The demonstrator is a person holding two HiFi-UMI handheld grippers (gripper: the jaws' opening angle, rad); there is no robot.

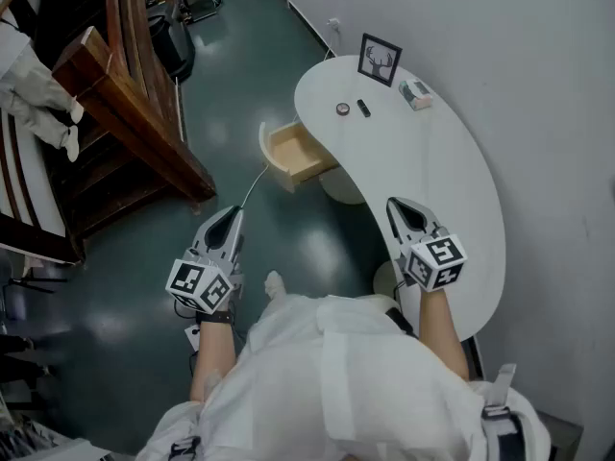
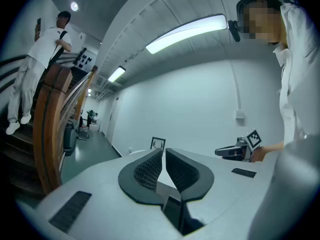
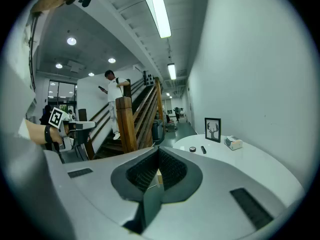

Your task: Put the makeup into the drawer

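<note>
On the white curved table, at its far end, lie a small round makeup compact and a black makeup stick; the right gripper view shows the compact and the stick well ahead. A light wooden drawer stands pulled open on the table's left side and looks empty. My left gripper hangs over the floor short of the drawer, jaws shut on nothing. My right gripper is above the table's near part, shut and empty.
A framed deer picture and a small box stand at the table's far end by the white wall. A wooden staircase runs along the left, with a person standing on it. Dark green floor lies between stairs and table.
</note>
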